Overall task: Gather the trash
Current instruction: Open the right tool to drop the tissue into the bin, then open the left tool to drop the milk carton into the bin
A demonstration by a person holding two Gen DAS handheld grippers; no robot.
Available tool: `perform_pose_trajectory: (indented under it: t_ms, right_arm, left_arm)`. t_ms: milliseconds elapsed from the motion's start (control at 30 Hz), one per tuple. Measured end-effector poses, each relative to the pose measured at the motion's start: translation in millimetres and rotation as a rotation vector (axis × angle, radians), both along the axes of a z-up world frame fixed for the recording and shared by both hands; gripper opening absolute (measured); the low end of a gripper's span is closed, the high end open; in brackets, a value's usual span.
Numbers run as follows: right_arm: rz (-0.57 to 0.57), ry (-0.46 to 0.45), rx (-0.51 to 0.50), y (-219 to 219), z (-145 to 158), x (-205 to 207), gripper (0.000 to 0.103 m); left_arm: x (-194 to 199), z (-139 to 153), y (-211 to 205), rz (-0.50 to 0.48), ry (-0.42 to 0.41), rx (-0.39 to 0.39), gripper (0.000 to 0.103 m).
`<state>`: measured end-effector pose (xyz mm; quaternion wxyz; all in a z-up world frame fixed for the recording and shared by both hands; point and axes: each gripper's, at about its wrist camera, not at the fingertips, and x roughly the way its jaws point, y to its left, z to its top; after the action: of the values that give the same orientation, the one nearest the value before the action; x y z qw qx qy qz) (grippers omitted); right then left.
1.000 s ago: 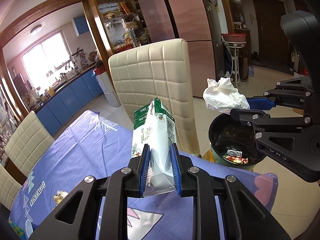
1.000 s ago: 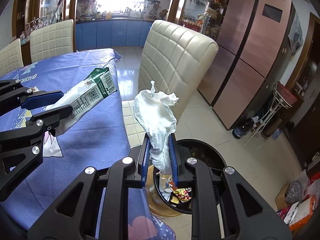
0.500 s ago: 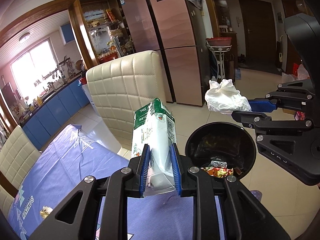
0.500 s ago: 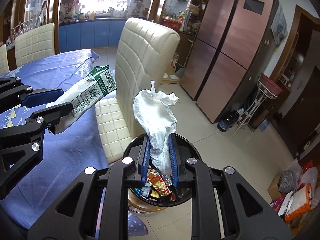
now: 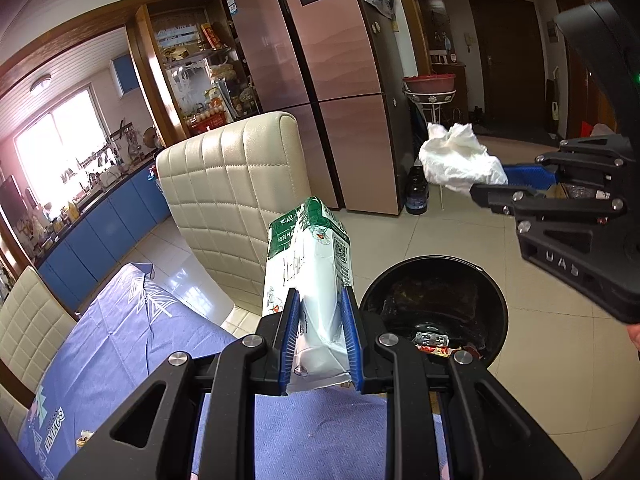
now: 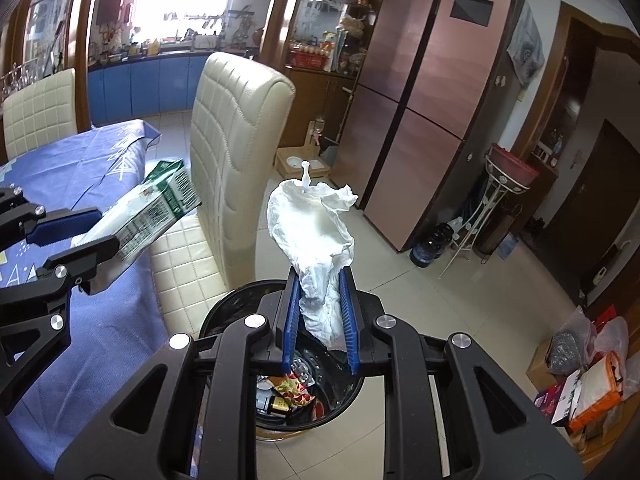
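The left gripper point(image 5: 320, 338) is clamped on a milk carton point(image 5: 310, 264), its blue pads pressed flat against the carton's white sides. The carton stands tilted forward, green top farthest out, over the near edge of the blue tablecloth point(image 5: 120, 340). From the right wrist view it hangs at the left, above the cloth and beside the cream chair point(image 6: 236, 140).

The right gripper point(image 6: 320, 320) grips a crumpled white tissue point(image 6: 312, 228) between its pads; the tissue billows up beyond the fingertips and its lower end trails down between the fingers. The black bin point(image 6: 236, 300) sits on the tiled floor directly beneath this gripper, with wrappers and a small bottle lying inside.

In the left wrist view the bin lies just right of the carton, and the tissue is held higher, to the right. A copper fridge point(image 5: 328, 60) stands far behind the chair.
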<state>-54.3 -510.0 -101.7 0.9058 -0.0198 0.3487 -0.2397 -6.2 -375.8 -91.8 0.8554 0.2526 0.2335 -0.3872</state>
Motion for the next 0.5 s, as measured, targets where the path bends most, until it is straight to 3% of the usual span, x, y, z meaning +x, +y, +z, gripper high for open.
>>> perform_pose_trajectory:
  t_ms: [67,133,167,200,233,300,500]
  right_arm:
    - [-0.016,-0.001,0.015,-6.4,-1.6,0.8,0.022]
    - [-0.049,-0.002,0.031,-16.1,-4.2,0.3,0.040]
    - [-0.059,-0.010,0.053,-20.9,-5.1,-1.1,0.076]
    - [-0.074,-0.027,0.057,-23.3,-4.2,-3.1,0.091]
    - [-0.094,-0.080,0.039,-24.2,-1.0,-9.5,0.096]
    - [-0.092,-0.111,0.043,-26.5,2.8,-13.9,0.096]
    - [-0.153,-0.091,0.057,-39.8,-2.3,-19.0,0.096]
  left_arm:
    - [3.0,-1.5,0.0,0.004,0.000,0.004,0.021]
    - [3.8,-1.7,-1.4,0.006,0.002,0.006,0.021]
    - [4.6,-2.0,-2.1,0.005,0.003,0.007,0.021]
    - [4.8,-2.3,-3.2,0.004,0.001,0.009,0.021]
    - [4.3,-2.2,-4.9,0.003,0.000,0.011,0.021]
    - [2.8,-3.2,-7.8,-0.001,-0.003,0.014,0.021]
    - [0.2,-6.2,-18.2,-0.031,0.007,0.018,0.021]
